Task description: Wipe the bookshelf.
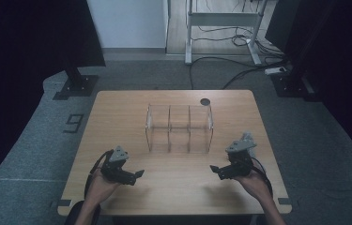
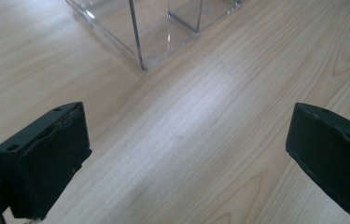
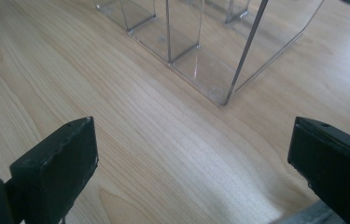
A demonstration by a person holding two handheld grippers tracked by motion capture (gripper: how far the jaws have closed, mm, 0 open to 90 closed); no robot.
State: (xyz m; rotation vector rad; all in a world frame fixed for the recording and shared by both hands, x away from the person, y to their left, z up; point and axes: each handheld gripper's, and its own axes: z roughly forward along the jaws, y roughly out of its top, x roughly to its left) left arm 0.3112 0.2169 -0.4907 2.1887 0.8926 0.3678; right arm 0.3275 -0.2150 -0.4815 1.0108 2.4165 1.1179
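We see a clear plastic organizer (image 1: 179, 127) standing near the middle of the wooden table (image 1: 117, 112) in the high view, with its long side running left to right across the frame and thin dividers splitting it into compartments. Both of our grippers sit below it, toward the lower edge of the table, well apart from it and touching nothing.

The left gripper (image 1: 136, 176) lies at lower left, its tip aimed toward the centre; the right gripper (image 1: 217, 171) lies at lower right, mirrored. Each has its jaws spread wide with only bare wood between them, as the two gripper views show.

In the left gripper view the organizer (image 2: 163, 28) sits at the top of the frame, one near corner pointing down toward us. In the right gripper view the organizer (image 3: 210, 42) takes the upper middle, its near corner slightly right of centre.

We judge neither hand clearly closer; each faces its own end of the long box, so a two-handed approach from both ends looks natural.
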